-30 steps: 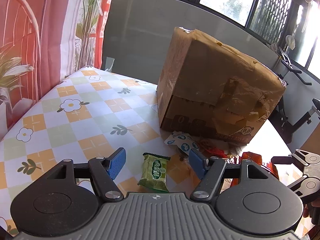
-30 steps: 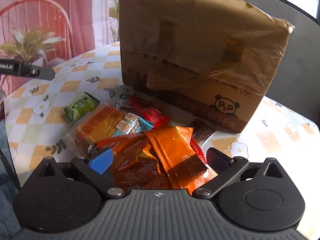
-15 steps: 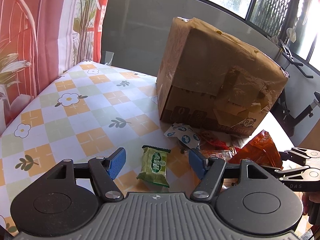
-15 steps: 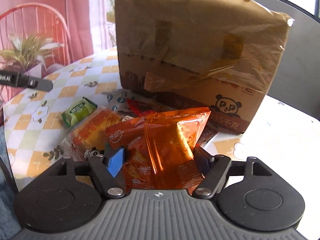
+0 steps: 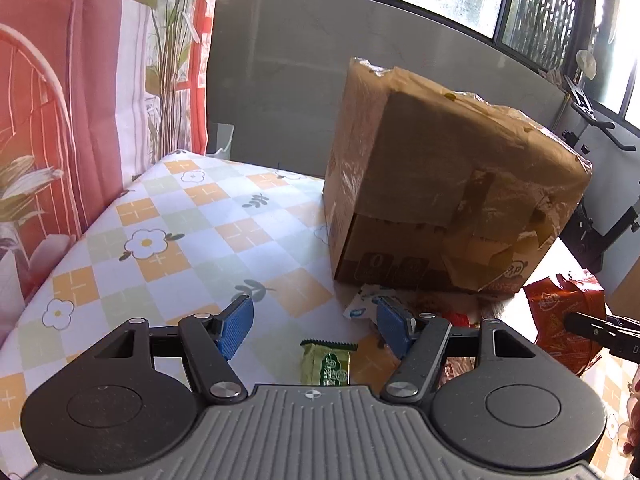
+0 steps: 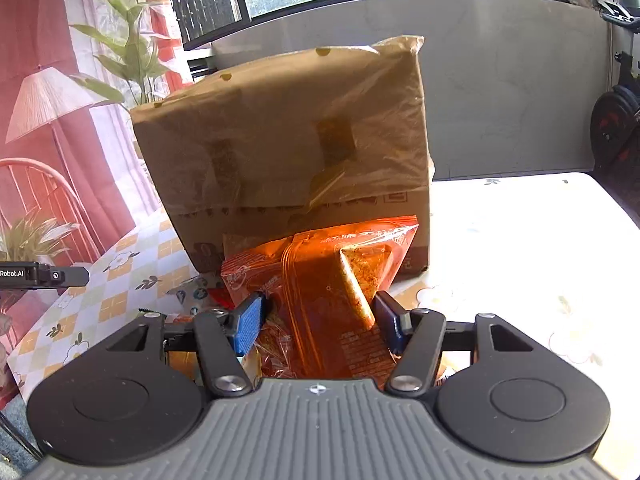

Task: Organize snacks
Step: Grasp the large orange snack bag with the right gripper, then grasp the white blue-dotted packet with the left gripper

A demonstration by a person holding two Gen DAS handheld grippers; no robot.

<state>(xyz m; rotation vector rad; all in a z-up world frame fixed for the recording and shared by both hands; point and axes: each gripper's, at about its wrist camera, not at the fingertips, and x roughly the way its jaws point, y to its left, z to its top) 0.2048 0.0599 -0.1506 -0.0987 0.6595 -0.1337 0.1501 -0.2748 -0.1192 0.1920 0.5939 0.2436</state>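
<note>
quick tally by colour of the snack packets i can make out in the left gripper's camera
Green: 1, the green packet between the open left gripper fingers.
White and blue: 1, the white-blue packet by the cardboard box.
Orange: 1, the orange packet held up by the right gripper.
Total: 3 clear; the red wrappers beyond the fingers are too hidden to count.
</note>
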